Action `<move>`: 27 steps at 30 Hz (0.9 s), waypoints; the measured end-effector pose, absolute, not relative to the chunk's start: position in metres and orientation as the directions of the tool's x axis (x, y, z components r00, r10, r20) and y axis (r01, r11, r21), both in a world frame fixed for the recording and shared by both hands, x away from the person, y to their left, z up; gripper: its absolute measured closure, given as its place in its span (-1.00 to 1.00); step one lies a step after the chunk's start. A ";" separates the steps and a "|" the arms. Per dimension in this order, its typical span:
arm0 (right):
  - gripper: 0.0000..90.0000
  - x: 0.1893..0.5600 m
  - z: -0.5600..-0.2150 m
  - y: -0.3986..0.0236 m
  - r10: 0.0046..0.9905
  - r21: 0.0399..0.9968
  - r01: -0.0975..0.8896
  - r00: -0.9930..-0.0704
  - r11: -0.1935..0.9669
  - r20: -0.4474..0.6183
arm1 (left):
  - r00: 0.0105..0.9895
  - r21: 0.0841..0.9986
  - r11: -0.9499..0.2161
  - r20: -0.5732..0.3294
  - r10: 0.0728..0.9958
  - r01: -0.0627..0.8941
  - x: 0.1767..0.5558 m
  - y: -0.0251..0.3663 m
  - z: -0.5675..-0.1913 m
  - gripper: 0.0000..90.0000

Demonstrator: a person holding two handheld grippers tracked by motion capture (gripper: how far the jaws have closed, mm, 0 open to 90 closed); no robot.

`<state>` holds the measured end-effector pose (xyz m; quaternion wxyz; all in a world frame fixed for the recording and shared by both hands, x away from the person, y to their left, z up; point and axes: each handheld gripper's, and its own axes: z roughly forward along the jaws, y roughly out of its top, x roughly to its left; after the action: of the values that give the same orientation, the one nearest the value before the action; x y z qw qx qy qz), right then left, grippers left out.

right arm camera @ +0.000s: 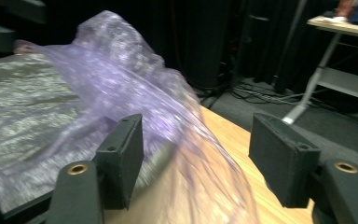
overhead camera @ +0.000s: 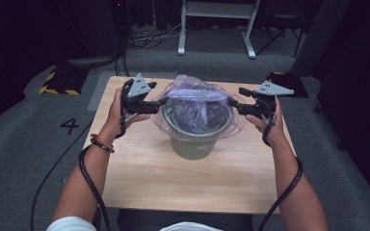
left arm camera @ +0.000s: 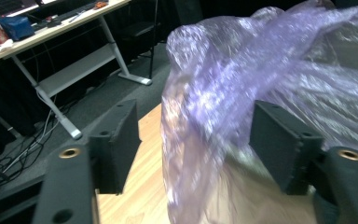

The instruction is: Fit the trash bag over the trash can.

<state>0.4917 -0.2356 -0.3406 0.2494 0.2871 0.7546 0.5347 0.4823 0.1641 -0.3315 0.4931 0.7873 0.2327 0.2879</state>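
- Our left gripper (overhead camera: 160, 107), matte black with a grey three-cornered plate on top, points in from the left at the rim of the bin; its two blocky jaws stand apart and press on nothing.
- In the left gripper view, the thin purple bag (left arm camera: 242, 93) billows loose in the gap between those jaws, closer to the right-hand one; whether it brushes a pad we cannot tell.
- Our right gripper (overhead camera: 231, 103), of the same black build, points in from the opposite side with its jaws likewise spread wide and empty.
- In the right gripper view, a crinkled fold of the bag (right arm camera: 135, 84) rises just behind the left-hand jaw and drapes down between the two, gripped by neither.
- The bag (overhead camera: 195, 98) is glossy, see-through film, wrinkled and puffed up into a soft dome over the mouth of the bin, its edge spilling outward around the rim.
- The bin (overhead camera: 192, 142) is a round, pale green tub with smooth walls, narrowing slightly towards its base, and it stands upright between the two grippers.
- It rests near the middle of a light wooden table (overhead camera: 173, 183) with visible grain, set on grey carpet.
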 end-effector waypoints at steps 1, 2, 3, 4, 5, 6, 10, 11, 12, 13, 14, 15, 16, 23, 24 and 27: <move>-0.23 0.493 -0.339 -0.233 0.693 0.948 0.166 -0.717 0.270 -0.072 | 0.728 0.910 -0.407 0.223 0.648 0.083 0.485 0.162 -0.331 -0.06; -0.21 0.495 -0.338 -0.231 0.692 0.946 0.172 -0.719 0.275 -0.071 | 0.736 0.906 -0.416 0.228 0.637 0.080 0.488 0.161 -0.331 0.00; -0.19 0.496 -0.337 -0.228 0.684 0.944 0.172 -0.726 0.283 -0.073 | 0.743 0.903 -0.424 0.233 0.628 0.075 0.490 0.159 -0.332 0.10; -0.18 0.498 -0.336 -0.226 0.674 0.941 0.170 -0.735 0.294 -0.078 | 0.748 0.898 -0.434 0.238 0.619 0.073 0.492 0.157 -0.332 0.20; -0.13 0.499 -0.336 -0.224 0.669 0.937 0.168 -0.739 0.305 -0.085 | 0.747 0.891 -0.450 0.252 0.615 0.069 0.494 0.155 -0.333 0.27; -0.07 0.501 -0.335 -0.222 0.669 0.933 0.173 -0.738 0.314 -0.089 | 0.749 0.885 -0.461 0.259 0.610 0.069 0.495 0.152 -0.334 0.33; 0.26 0.507 -0.334 -0.216 0.643 0.920 0.184 -0.760 0.346 -0.090 | 0.760 0.868 -0.492 0.279 0.587 0.062 0.499 0.146 -0.335 0.58; 0.39 0.508 -0.334 -0.214 0.639 0.917 0.181 -0.763 0.354 -0.097 | 0.762 0.868 -0.493 0.278 0.586 0.062 0.500 0.145 -0.335 0.66; 0.49 0.509 -0.334 -0.213 0.639 0.917 0.180 -0.763 0.357 -0.099 | 0.759 0.866 -0.497 0.284 0.586 0.060 0.500 0.145 -0.335 0.72; 0.54 0.510 -0.334 -0.212 0.637 0.916 0.181 -0.765 0.358 -0.098 | 0.757 0.864 -0.499 0.285 0.588 0.063 0.501 0.145 -0.335 0.78; 0.60 0.511 -0.334 -0.211 0.634 0.914 0.183 -0.767 0.362 -0.098 | 0.758 0.863 -0.502 0.285 0.587 0.064 0.502 0.145 -0.335 0.81; 0.70 0.511 -0.334 -0.210 0.631 0.912 0.182 -0.769 0.368 -0.102 | 0.758 0.860 -0.506 0.286 0.585 0.065 0.503 0.145 -0.334 0.85; 0.76 0.512 -0.334 -0.209 0.632 0.910 0.184 -0.768 0.371 -0.103 | 0.755 0.859 -0.508 0.290 0.588 0.065 0.504 0.145 -0.334 0.89; 0.99 0.516 -0.328 -0.204 0.640 0.913 0.183 -0.762 0.365 -0.103 | 0.739 0.864 -0.495 0.277 0.614 0.088 0.512 0.147 -0.333 1.00; 0.99 0.517 -0.328 -0.204 0.643 0.914 0.184 -0.759 0.361 -0.101 | 0.739 0.870 -0.484 0.265 0.620 0.094 0.513 0.147 -0.333 1.00; 0.99 0.520 -0.326 -0.203 0.658 0.916 0.192 -0.746 0.353 -0.097 | 0.722 0.874 -0.474 0.260 0.641 0.107 0.518 0.147 -0.333 0.99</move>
<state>0.5199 -0.2028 -0.3262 0.2326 0.2696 0.7888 0.5011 0.5175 0.1472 -0.3327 0.4574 0.8074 0.2315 0.2921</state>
